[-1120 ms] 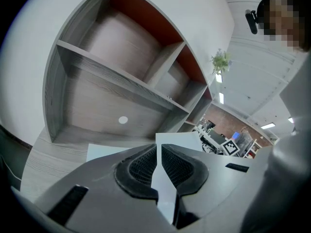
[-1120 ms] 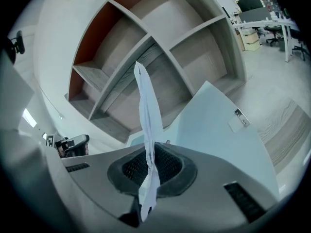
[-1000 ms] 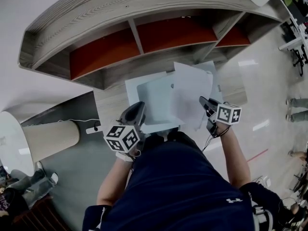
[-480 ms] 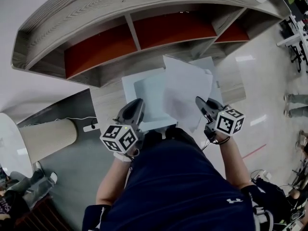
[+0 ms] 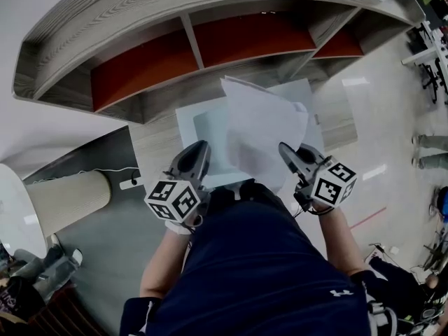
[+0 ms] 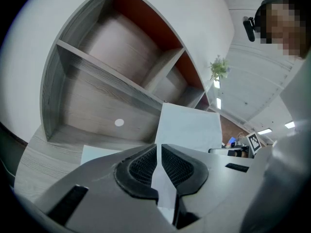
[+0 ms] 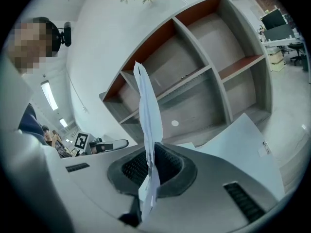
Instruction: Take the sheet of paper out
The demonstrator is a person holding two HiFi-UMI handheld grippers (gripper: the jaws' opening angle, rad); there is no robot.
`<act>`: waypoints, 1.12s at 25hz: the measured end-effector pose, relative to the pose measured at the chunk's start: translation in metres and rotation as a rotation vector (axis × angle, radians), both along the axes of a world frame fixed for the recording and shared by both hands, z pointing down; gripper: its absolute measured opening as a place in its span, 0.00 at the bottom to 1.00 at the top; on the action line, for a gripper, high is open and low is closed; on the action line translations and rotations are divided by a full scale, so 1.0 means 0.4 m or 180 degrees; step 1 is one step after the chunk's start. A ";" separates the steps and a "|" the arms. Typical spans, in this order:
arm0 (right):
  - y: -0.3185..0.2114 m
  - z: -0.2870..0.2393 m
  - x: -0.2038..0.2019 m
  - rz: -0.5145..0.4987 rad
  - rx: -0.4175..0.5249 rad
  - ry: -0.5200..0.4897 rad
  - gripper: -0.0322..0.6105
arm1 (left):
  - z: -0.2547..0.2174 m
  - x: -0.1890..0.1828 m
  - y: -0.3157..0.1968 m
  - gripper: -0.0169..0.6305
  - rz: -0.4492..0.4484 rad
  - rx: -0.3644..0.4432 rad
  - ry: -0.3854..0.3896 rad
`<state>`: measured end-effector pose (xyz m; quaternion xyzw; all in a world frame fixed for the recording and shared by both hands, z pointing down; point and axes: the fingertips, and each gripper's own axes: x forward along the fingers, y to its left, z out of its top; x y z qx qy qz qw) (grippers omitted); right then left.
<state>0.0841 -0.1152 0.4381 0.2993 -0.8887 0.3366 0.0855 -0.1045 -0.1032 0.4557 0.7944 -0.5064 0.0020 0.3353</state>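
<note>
Head view shows you holding both tools over a pale folder (image 5: pixel 210 128) that lies on a wood-grain surface (image 5: pixel 157 149) at the centre of the frame, just below the curved wooden shelf unit (image 5: pixel 140 19) with its red-backed compartments. Your right gripper (image 5: pixel 287 149), right of centre, has its jaws pressed together on the near edge of the sheet of paper (image 5: pixel 262 124). The sheet fans up and away from the jaws, covering the right half of the folder from this angle. Whether its far end touches the folder cannot be told here. In the right gripper view the right gripper (image 7: pixel 148 161) pinches that sheet (image 7: pixel 148 110) edge-on, so it reads as a thin white strip rising from the pads toward the top of the frame. The folder (image 7: pixel 243 140) lies flat at the lower right. Your left gripper (image 5: pixel 199 148), left of centre in the head view, sits at the folder's near left edge. In the left gripper view the left gripper (image 6: pixel 158 152) has its jaws closed on a thin pale layer that runs up between the pads. Part of the folder (image 6: pixel 97 153) lies flat on the wood at the lower left. A green plant (image 6: pixel 218 68) sits on top of the shelf unit at the upper right there.
</note>
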 end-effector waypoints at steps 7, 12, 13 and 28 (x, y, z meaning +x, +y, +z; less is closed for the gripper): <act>0.011 -0.037 -0.040 -0.0154 0.0171 -0.0124 0.07 | -0.009 -0.011 0.002 0.09 -0.0039 0.0026 0.0012; 0.027 -0.050 -0.055 -0.0233 0.0268 -0.0073 0.08 | -0.005 -0.021 0.008 0.09 -0.0068 0.0008 0.0017; 0.026 -0.055 -0.058 -0.0248 0.0302 -0.0063 0.07 | -0.005 -0.022 0.008 0.09 -0.0073 0.0008 0.0017; 0.051 -0.102 -0.075 -0.0380 0.0554 -0.0102 0.07 | 0.007 -0.010 0.025 0.09 -0.0053 -0.0021 0.0033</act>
